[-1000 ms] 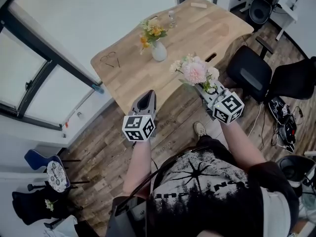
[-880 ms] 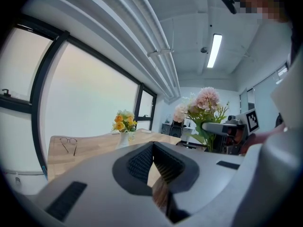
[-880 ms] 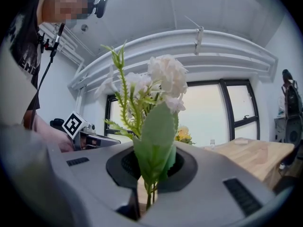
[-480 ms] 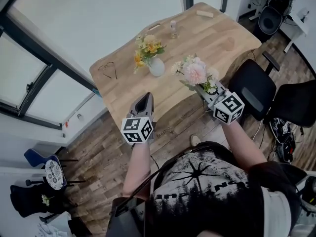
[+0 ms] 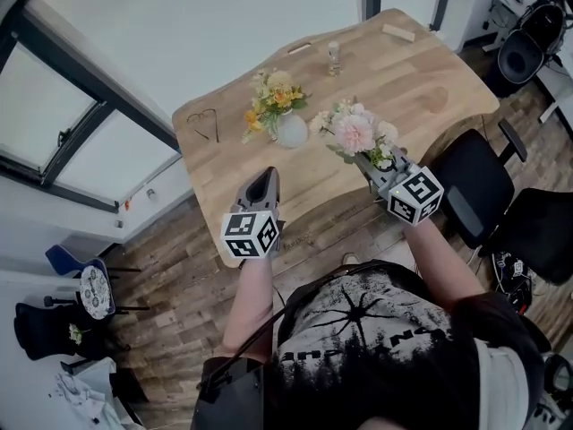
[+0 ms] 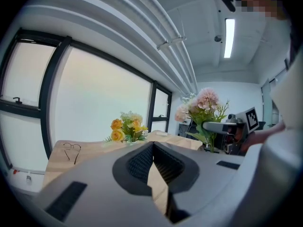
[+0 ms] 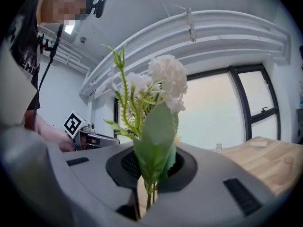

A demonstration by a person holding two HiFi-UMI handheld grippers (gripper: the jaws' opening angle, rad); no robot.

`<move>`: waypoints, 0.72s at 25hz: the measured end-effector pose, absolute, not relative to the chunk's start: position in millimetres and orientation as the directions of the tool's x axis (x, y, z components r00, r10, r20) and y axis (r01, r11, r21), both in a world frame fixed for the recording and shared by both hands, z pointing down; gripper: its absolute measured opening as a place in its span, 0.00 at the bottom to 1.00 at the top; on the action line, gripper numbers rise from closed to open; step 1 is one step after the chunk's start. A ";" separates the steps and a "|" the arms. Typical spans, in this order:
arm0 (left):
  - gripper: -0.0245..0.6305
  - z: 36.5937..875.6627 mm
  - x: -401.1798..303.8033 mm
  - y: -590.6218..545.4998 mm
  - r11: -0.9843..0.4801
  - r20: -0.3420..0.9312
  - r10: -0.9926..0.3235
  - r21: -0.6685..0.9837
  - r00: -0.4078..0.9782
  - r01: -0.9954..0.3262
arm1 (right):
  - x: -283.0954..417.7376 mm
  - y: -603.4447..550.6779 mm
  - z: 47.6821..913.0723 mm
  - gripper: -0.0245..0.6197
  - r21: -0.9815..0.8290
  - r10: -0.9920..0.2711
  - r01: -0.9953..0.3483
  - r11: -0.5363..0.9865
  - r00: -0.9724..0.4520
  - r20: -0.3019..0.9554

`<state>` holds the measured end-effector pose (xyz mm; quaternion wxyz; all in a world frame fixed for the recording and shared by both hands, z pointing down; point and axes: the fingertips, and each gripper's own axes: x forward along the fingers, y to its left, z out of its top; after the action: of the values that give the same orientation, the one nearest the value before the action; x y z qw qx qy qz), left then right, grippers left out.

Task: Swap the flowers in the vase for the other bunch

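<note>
A white vase (image 5: 291, 131) with a yellow-and-orange bunch (image 5: 273, 97) stands on the wooden table (image 5: 394, 79); the same yellow bunch (image 6: 125, 126) shows in the left gripper view. My right gripper (image 5: 374, 167) is shut on the stems of a pink-and-white bunch (image 5: 354, 131), held upright over the table's near edge, right of the vase. The stems and a green leaf (image 7: 155, 141) sit between its jaws. My left gripper (image 5: 261, 184) is shut with nothing in it, near the table's front edge, short of the vase.
A pair of glasses (image 5: 205, 124) lies at the table's left end. A small clear bottle (image 5: 335, 56) and a wooden block (image 5: 398, 32) sit at the far side. Black office chairs (image 5: 473, 191) stand to the right on the wood floor, windows to the left.
Both grippers have come closer to the table with the person. The pink bunch is now over the table's near edge. Both grips are unchanged.
</note>
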<state>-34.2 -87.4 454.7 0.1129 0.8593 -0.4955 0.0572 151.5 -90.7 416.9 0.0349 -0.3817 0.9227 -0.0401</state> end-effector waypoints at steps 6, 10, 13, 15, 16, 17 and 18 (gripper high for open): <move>0.06 454.8 -35.0 -105.6 -0.423 0.213 -0.872 0.129 0.442 -0.897 | 148.0 -118.3 418.6 0.10 -0.100 -0.646 -0.640 0.762 -0.762 -0.041; 0.06 454.7 -38.0 -118.2 -0.388 0.211 -0.889 0.125 0.406 -0.913 | 144.4 -137.2 419.5 0.10 -0.099 -0.613 -0.607 0.788 -0.789 -0.042; 0.06 453.3 -39.2 -121.6 -0.368 0.203 -0.900 0.117 0.385 -0.923 | 143.4 -144.8 419.3 0.10 -0.094 -0.596 -0.590 0.802 -0.802 -0.049; 0.06 453.1 -41.7 -125.2 -0.357 0.202 -0.905 0.115 0.374 -0.927 | 141.2 -150.9 419.8 0.10 -0.095 -0.587 -0.581 0.808 -0.808 -0.052; 0.06 452.5 -43.5 -128.0 -0.354 0.201 -0.907 0.115 0.370 -0.928 | 139.8 -154.8 419.7 0.10 -0.096 -0.584 -0.578 0.811 -0.810 -0.054; 0.06 451.5 -45.4 -131.2 -0.351 0.199 -0.908 0.115 0.368 -0.929 | 138.4 -158.9 419.3 0.10 -0.097 -0.581 -0.575 0.812 -0.812 -0.055; 0.06 450.4 -47.3 -134.5 -0.349 0.197 -0.910 0.115 0.366 -0.930 | 137.0 -162.9 418.3 0.10 -0.097 -0.580 -0.574 0.813 -0.812 -0.056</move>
<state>-47.3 -134.5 450.4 0.1036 0.8198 -0.5610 0.0493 137.0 -162.9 418.3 0.0414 -0.3034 0.9512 -0.0380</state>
